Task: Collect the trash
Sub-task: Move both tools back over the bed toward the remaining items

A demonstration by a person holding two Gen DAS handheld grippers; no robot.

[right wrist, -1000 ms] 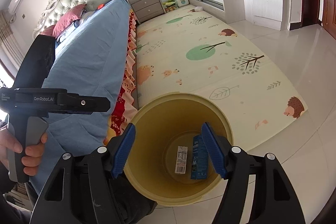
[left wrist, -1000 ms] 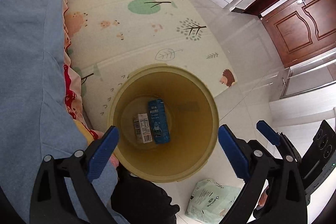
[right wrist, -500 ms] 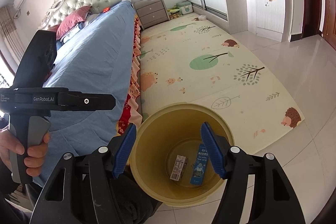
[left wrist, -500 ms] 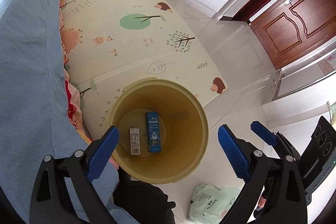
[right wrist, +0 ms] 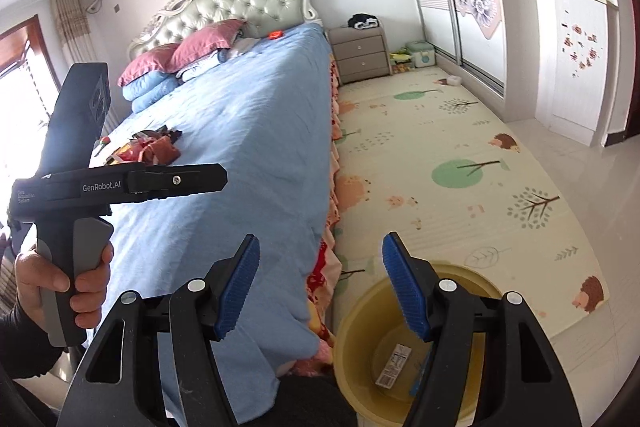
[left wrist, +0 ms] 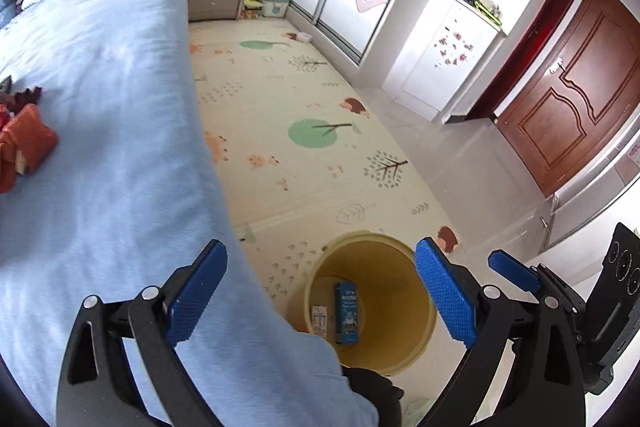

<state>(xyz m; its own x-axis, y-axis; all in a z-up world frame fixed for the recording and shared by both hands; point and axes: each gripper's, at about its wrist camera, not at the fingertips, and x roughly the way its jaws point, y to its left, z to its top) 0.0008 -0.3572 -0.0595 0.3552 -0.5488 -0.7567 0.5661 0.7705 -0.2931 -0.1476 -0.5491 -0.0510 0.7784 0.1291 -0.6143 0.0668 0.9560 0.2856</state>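
Note:
A yellow bin [left wrist: 416, 343] stands on the floor beside the bed; it also shows in the right wrist view [right wrist: 360, 331]. Inside lie a blue carton [left wrist: 346, 311] and a small white carton [left wrist: 319, 319], the white one also in the right wrist view [right wrist: 394, 365]. Red and orange wrappers [right wrist: 146, 147] lie on the blue bedspread [right wrist: 240, 155], seen at the left edge in the left wrist view [left wrist: 22, 143]. My left gripper [left wrist: 320, 297] is open and empty above the bed edge and bin. My right gripper [right wrist: 320, 287] is open and empty.
A patterned play mat [left wrist: 304, 147] covers the floor by the bed. A grey nightstand [right wrist: 360, 55] stands at the far end beside a sliding wardrobe [right wrist: 460, 7]. A brown door [left wrist: 572, 95] is on the right. Pillows [right wrist: 180, 55] lie at the headboard.
Both grippers have lifted and tilted up from over the bin toward the bed. The bin has dropped low in both views, and the wrappers on the bed have come into sight.

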